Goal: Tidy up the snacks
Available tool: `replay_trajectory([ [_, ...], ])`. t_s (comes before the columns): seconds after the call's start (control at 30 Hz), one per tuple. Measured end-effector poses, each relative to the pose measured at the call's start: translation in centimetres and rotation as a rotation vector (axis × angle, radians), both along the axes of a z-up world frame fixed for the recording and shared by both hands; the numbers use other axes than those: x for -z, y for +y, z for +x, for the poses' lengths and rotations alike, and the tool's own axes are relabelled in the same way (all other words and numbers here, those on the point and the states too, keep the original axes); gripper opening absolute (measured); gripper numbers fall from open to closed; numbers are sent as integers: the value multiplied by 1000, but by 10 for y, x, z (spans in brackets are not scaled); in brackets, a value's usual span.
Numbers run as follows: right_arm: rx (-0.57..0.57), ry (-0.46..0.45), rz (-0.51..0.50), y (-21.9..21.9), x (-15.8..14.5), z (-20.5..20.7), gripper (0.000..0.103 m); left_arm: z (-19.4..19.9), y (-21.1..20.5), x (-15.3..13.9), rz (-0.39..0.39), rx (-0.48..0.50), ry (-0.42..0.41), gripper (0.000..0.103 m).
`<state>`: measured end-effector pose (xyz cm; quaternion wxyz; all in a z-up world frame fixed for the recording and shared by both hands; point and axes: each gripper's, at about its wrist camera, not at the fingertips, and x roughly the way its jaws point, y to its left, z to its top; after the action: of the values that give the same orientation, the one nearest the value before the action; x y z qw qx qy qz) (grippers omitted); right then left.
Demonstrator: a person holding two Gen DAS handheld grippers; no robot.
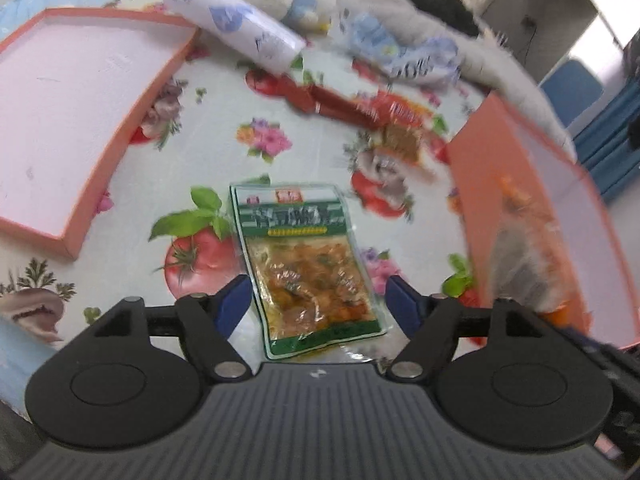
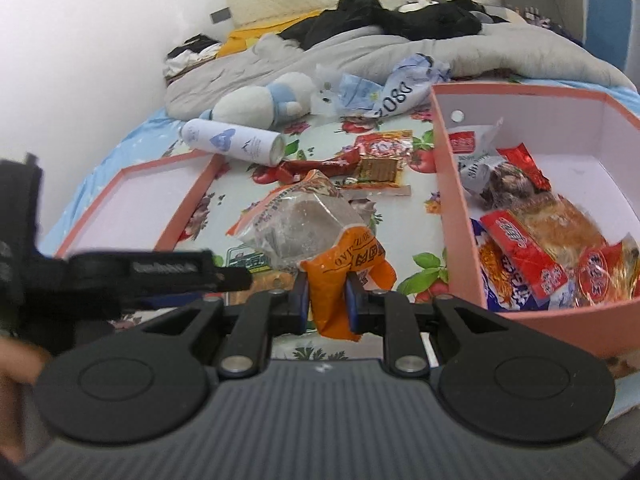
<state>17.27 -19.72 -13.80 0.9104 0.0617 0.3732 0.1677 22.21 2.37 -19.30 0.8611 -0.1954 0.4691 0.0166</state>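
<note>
Surface: floral cloth [image 1: 224,120] spread over a bed, grey blanket [image 2: 360,52] bunched along the top of the right wrist view.
Far left: shallow pink lid [image 1: 76,120], nothing in it.
Upper left: white tube [image 1: 232,20] lying on its side beside a plush toy [image 2: 264,100].
Centre: green pickle packet [image 1: 308,264] flat on the cloth, between the spread jaws of the left gripper [image 1: 316,300], pads not touching it.
Upper centre: red snack packets [image 1: 360,108] loose on the cloth.
Centre, right wrist view: right gripper [image 2: 328,300] clamped on the orange-ended bread packet [image 2: 308,224], held above the cloth.
Right: pink box [image 2: 460,208] already holding several wrapped snacks.
Progress: roughly halfway by my reading; green packet, red packets and the held bread remain outside the box.
</note>
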Motion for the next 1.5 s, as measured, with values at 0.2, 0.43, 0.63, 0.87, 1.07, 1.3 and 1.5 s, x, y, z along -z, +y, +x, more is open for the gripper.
replay_trajectory([
  [0.2,31,-2,18,-11,3,-2,21,16,-13,24,73,43,16,78],
  [0.43,32,8,33,-15,10,-2,21,15,-36,40,212,111,14,77],
  [0.63,37,14,39,-17,14,2,21,13,-39,40,202,127,4,61],
  [0.87,37,22,41,-16,13,4,21,12,-37,35,164,132,-1,45],
  [1.07,25,0,37,-16,2,11,21,9,-29,21,116,109,-13,39],
  [1.3,40,-52,37,-20,-23,21,21,6,-21,-27,80,79,-93,39],
  [1.5,57,-100,15,-27,-44,26,21,7,-31,-82,52,104,-183,39],
])
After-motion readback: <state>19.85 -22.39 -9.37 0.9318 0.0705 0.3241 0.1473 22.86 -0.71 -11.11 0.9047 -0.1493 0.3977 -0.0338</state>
